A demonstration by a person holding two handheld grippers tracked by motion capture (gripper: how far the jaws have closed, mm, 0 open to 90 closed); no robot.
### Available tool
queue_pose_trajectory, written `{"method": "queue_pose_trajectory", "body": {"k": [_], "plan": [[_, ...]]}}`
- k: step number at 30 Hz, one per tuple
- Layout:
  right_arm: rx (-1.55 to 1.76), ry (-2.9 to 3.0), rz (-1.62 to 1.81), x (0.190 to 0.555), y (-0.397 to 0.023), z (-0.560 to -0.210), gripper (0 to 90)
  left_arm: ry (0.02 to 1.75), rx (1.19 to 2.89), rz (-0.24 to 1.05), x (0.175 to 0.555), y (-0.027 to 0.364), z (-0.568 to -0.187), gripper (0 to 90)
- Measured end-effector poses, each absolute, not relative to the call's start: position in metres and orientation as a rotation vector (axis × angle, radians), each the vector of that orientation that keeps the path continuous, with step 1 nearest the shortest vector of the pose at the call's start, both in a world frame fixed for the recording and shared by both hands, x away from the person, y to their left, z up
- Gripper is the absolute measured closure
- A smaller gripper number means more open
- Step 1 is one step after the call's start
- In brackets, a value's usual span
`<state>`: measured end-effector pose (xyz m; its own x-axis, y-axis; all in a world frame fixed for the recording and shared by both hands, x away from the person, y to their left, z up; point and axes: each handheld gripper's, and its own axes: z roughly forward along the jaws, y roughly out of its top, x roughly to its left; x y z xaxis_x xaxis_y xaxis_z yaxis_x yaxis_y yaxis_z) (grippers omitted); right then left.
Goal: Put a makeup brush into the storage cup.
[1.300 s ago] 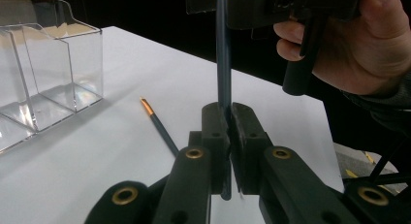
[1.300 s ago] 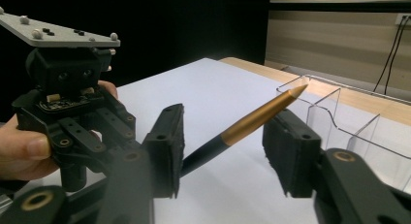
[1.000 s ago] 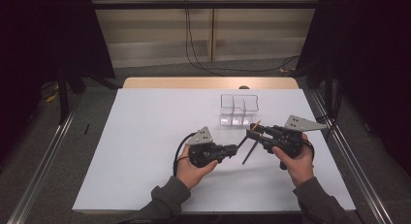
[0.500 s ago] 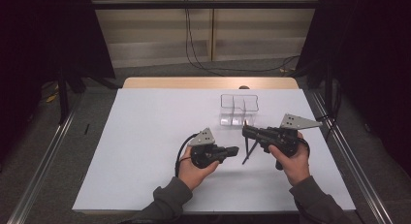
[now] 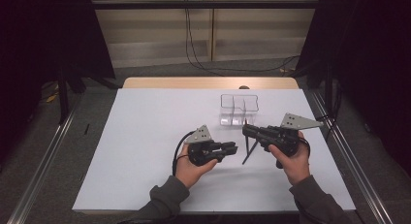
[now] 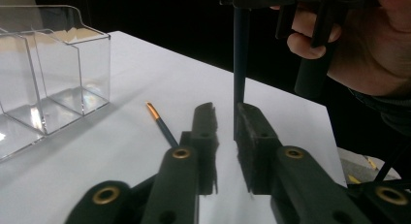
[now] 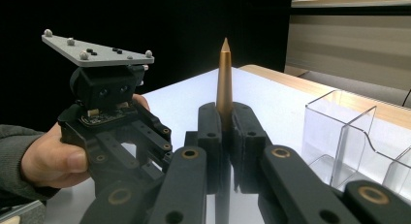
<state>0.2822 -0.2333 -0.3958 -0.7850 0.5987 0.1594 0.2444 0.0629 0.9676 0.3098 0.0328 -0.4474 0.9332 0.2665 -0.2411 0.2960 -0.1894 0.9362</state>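
Left gripper (image 5: 231, 148): jaws slightly apart, have just been opening, pinching nothing; lower end of held brush stands in gap.

Second brush (image 6: 162, 125) lies on white table (image 5: 145, 136), just left of it.

Right gripper (image 5: 247, 131): jaws pressed on upright brush (image 7: 224, 83), gold point up.

Clear organizer (image 5: 238, 107) stands just beyond, on far side.

Advice: keep brush vertical, lift over wall, lower into one compartment, release only then.

No readable writing or brand.
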Motion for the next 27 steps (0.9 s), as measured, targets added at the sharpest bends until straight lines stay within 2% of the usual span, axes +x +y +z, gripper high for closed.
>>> {"method": "queue_pose_trajectory", "body": {"k": [13, 16, 21, 27], "plan": [[0.851, 2.037, 1.792, 0.2808, -0.2369, -0.3968, 84.3, 0.398, 1.765, -0.014, 0.3104, 0.0336, -0.4461, 53.5], [0.848, 2.03, 1.792, 0.2808, -0.2379, -0.3964, 84.3, 0.402, 1.758, -0.017, 0.3119, 0.0343, -0.4468, 46.5], [0.847, 2.023, 1.802, 0.2803, -0.2395, -0.3961, 84.3, 0.394, 1.739, -0.015, 0.3141, 0.0347, -0.4471, 30.1], [0.844, 2.022, 1.804, 0.2796, -0.2416, -0.3965, 84.3, 0.398, 1.75, -0.025, 0.3169, 0.0371, -0.4461, 20.8]]}}
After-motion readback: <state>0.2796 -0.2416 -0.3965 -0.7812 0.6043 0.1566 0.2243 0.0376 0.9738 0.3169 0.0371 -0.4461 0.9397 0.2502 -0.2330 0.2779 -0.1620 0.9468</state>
